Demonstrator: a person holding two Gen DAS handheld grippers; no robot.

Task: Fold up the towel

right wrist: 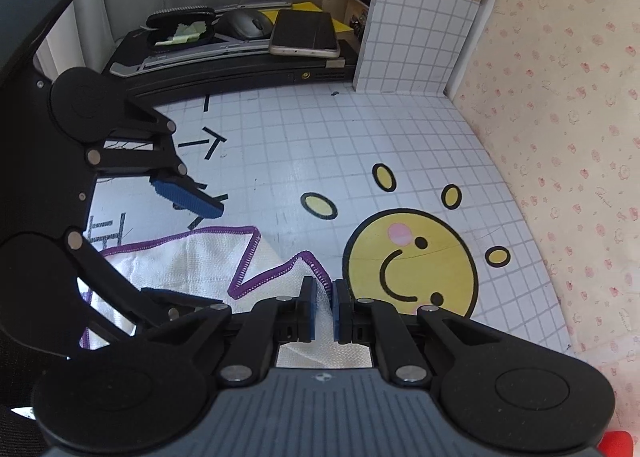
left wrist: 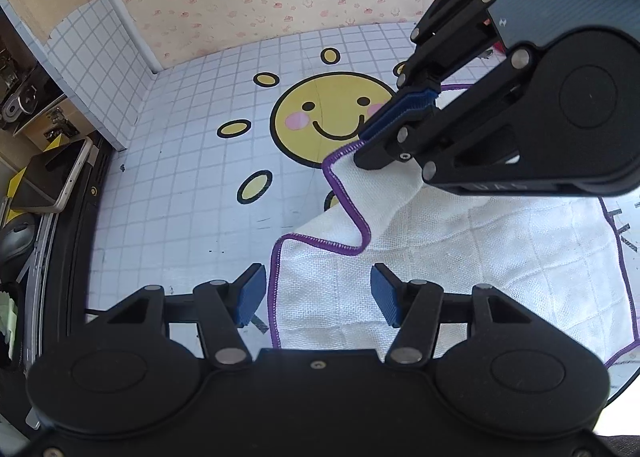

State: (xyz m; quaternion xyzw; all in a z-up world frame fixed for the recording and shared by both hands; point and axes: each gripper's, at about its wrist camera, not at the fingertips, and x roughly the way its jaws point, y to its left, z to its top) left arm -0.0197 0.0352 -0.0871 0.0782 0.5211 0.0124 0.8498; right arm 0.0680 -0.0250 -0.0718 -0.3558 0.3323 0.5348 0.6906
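Grid mat (left wrist: pixel 180 177); right gripper (right wrist: pixel 323 297) pinching towel (right wrist: pixel 200 257) corner.

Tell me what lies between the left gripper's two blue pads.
In the left wrist view, the left gripper stands open over the white towel: its purple-stitched edge and near corner lie between the pads, untouched. The right gripper pinches another corner.

The black right gripper with blue ribbed pads (right wrist: pixel 323 307) is seen clamped at lower centre; the matching black left gripper (left wrist: pixel 318 295) is held parted at lower centre.
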